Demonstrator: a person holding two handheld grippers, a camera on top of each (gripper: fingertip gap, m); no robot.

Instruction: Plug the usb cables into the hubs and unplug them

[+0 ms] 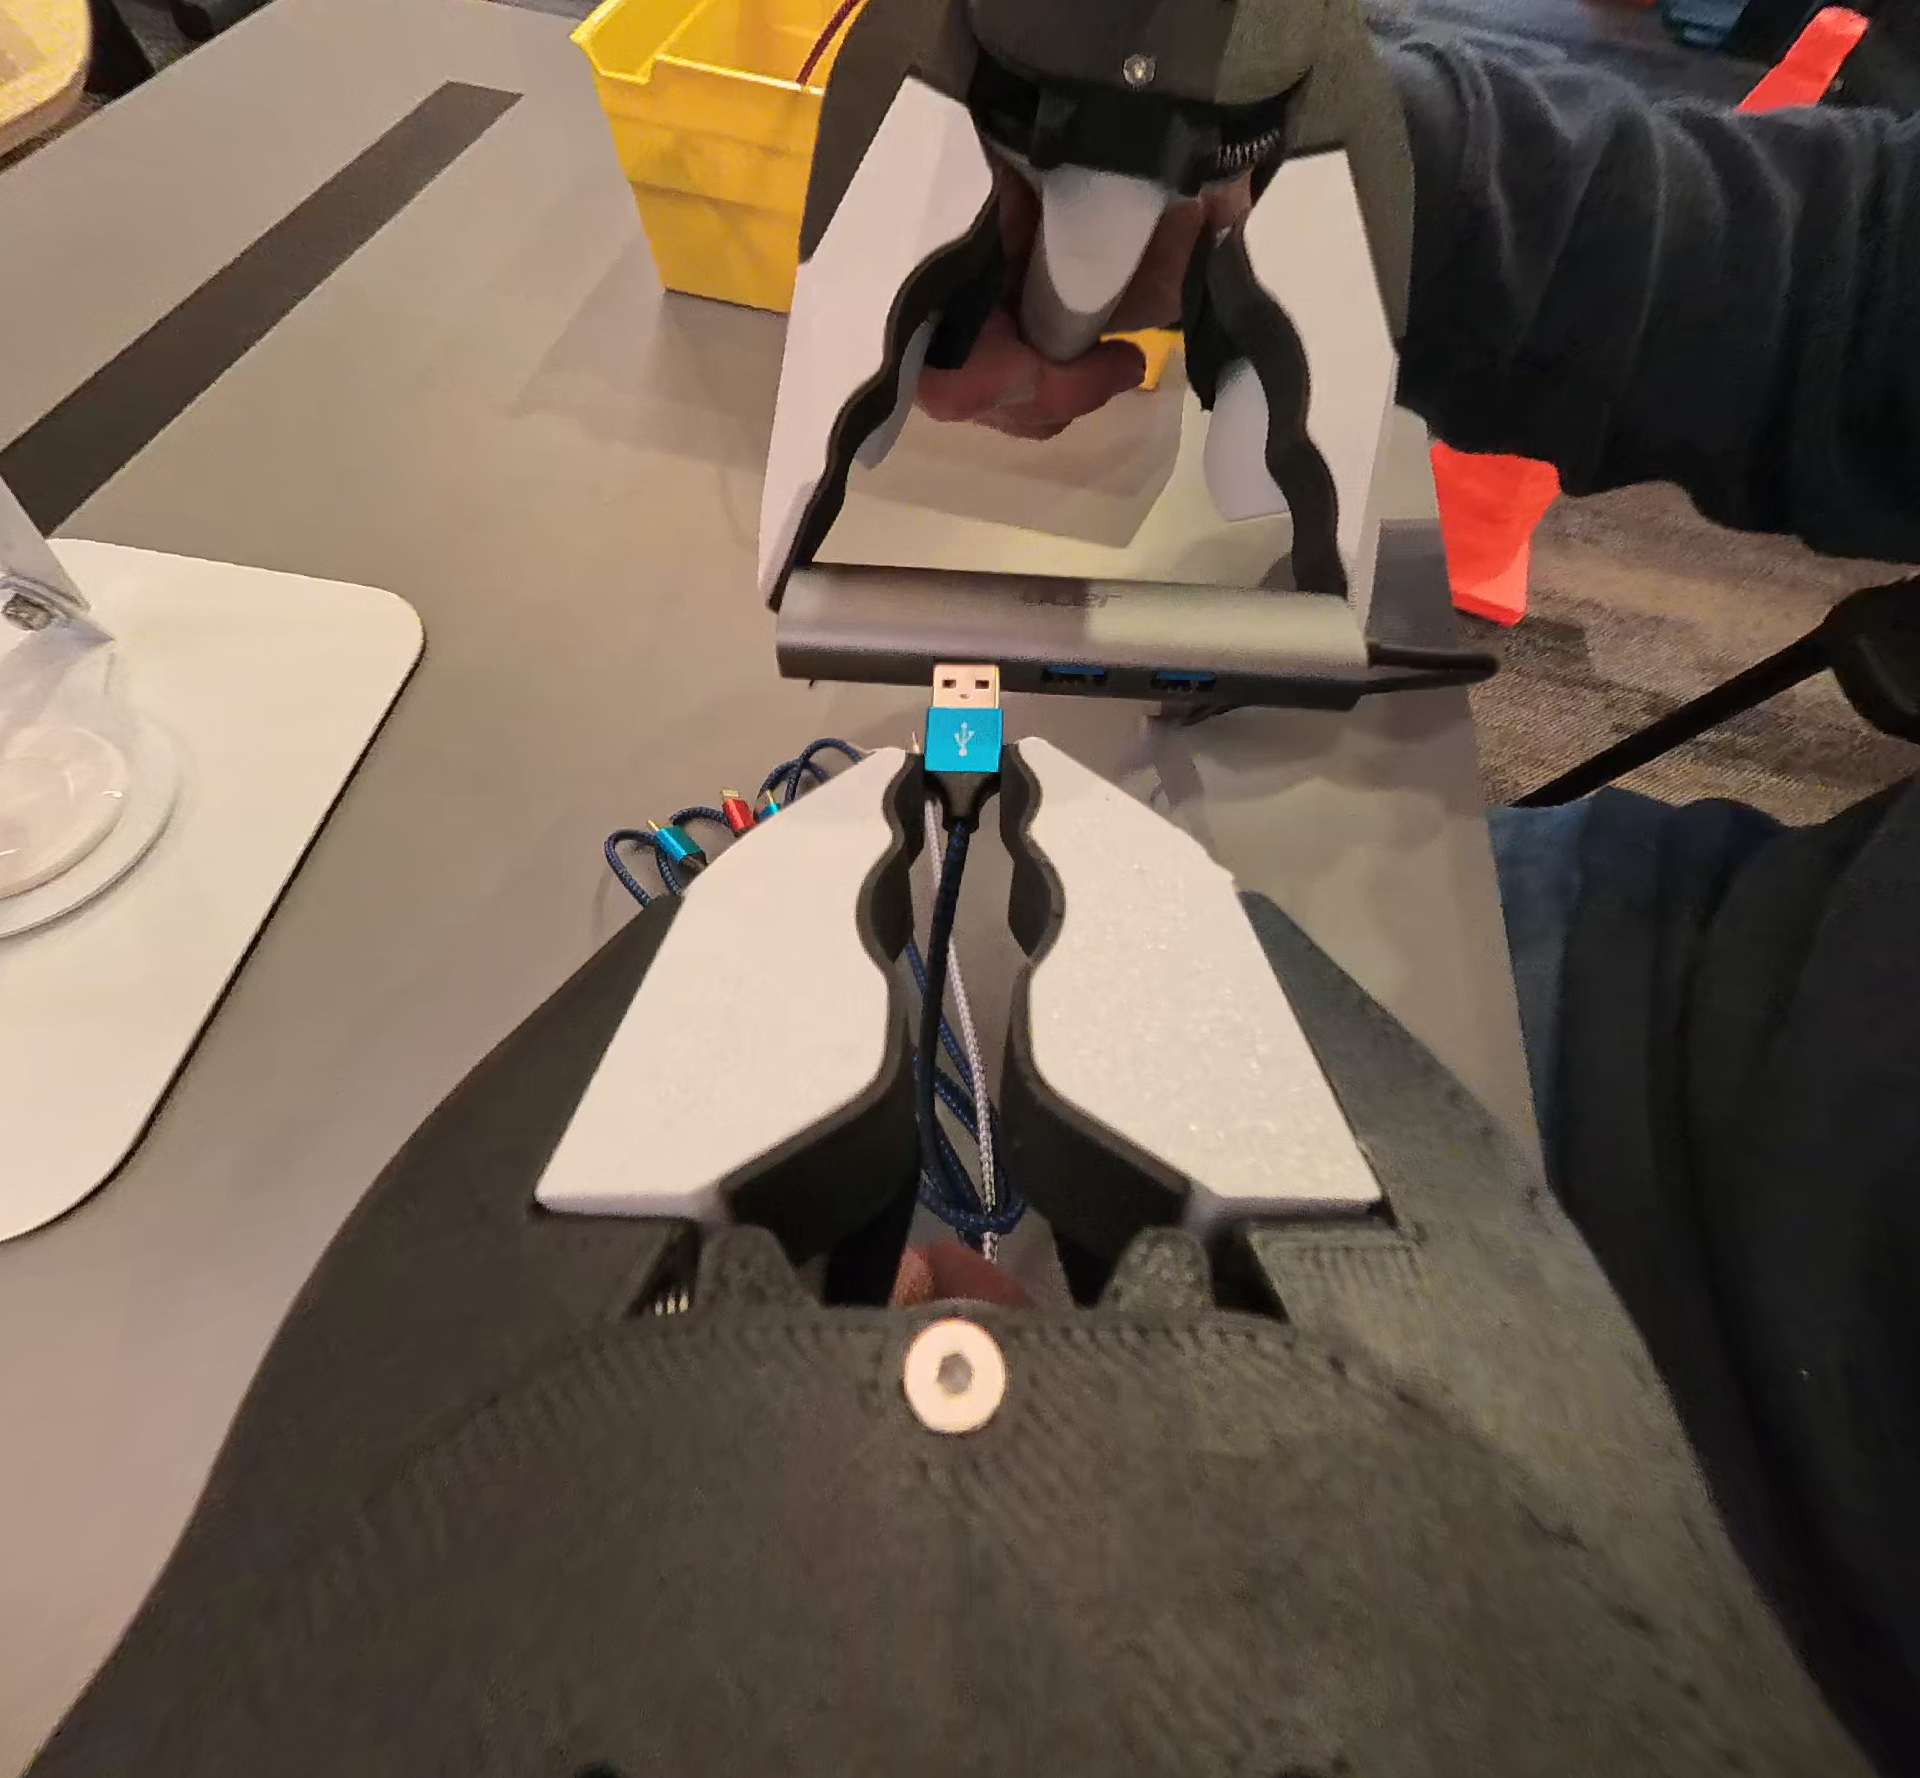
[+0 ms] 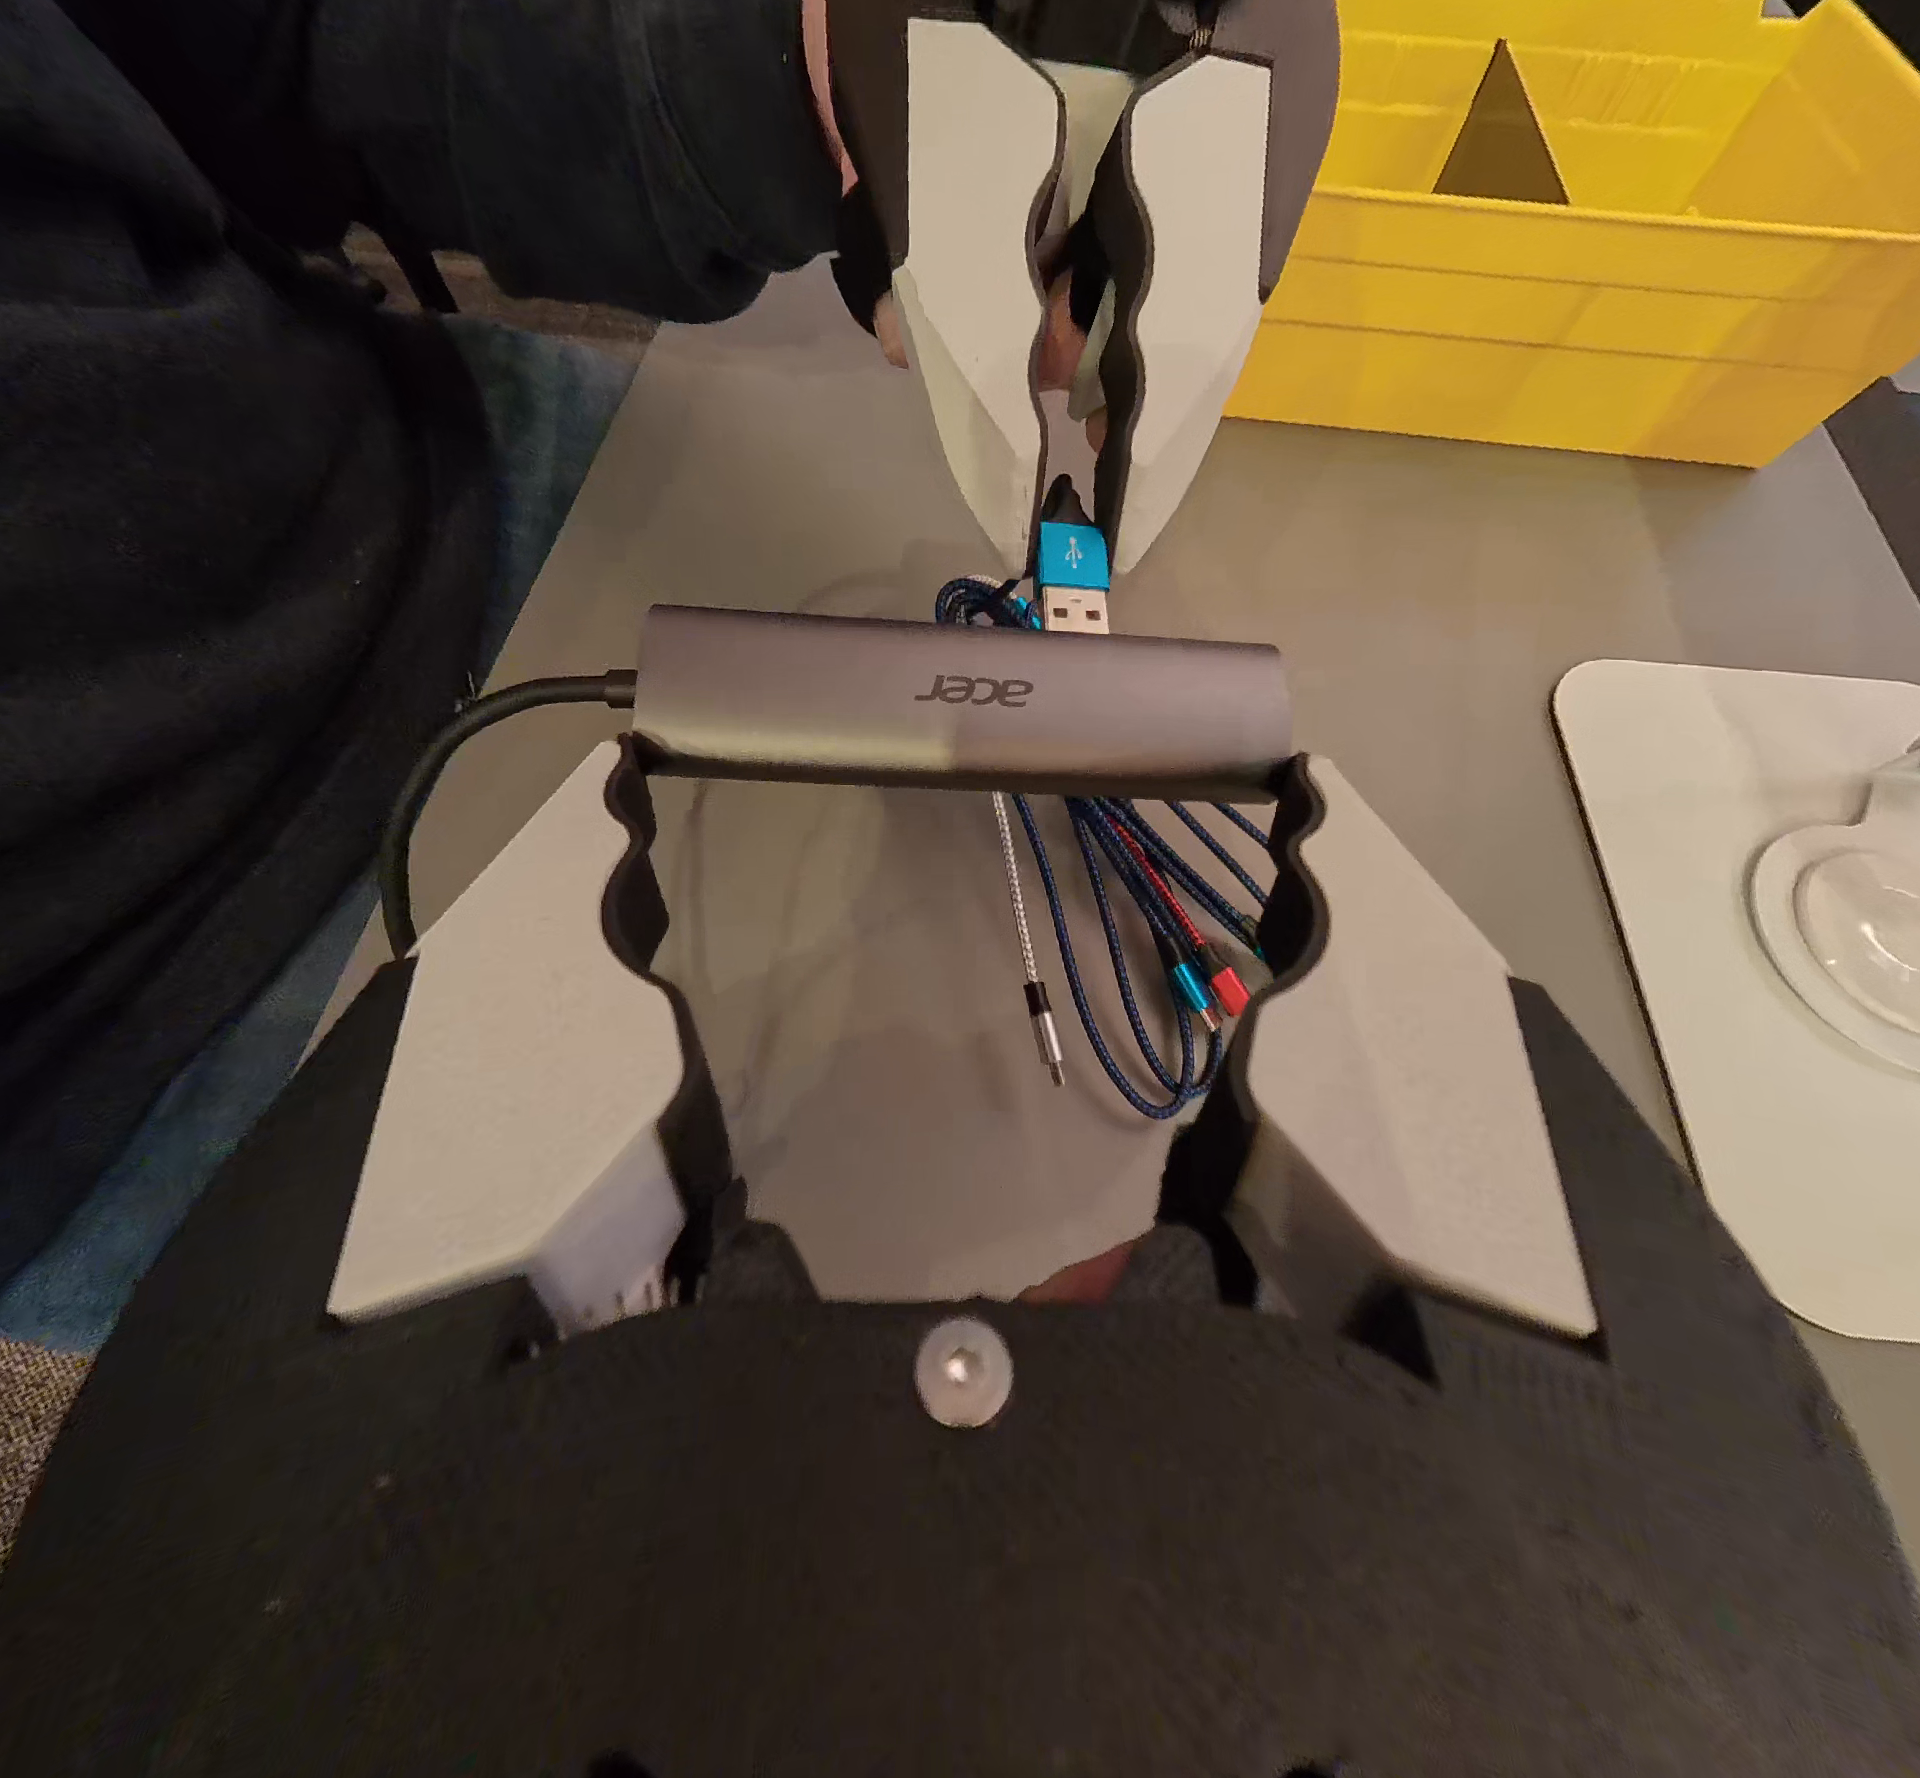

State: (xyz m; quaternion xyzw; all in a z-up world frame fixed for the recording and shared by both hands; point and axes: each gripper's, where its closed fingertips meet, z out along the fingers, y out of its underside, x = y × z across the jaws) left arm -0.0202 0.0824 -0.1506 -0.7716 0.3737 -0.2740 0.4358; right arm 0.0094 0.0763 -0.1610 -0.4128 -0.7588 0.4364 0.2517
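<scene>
My left gripper [image 1: 962, 749] is shut on the blue USB-A plug [image 1: 963, 729] of a braided cable. The plug's metal tip points at the grey USB hub [image 1: 1070, 625] and sits just in front of its port face, left of two blue ports. My right gripper [image 2: 961, 772] is shut on the hub [image 2: 961, 700], clamping it endwise between both fingertips. In the right wrist view the plug [image 2: 1075, 585] meets the hub's far edge; whether it has entered a port is hidden. The cable's several small connectors [image 2: 1205, 985] lie bundled on the table under the hub.
A yellow bin [image 1: 717, 107] stands on the grey table [image 1: 468, 440] behind the hub, also in the right wrist view [image 2: 1579, 315]. A white mat [image 1: 156, 845] with a clear glass piece lies to the left. The hub's black lead [image 2: 436, 793] trails off the table edge. The grippers' ends are close to 4 centimetres from one another.
</scene>
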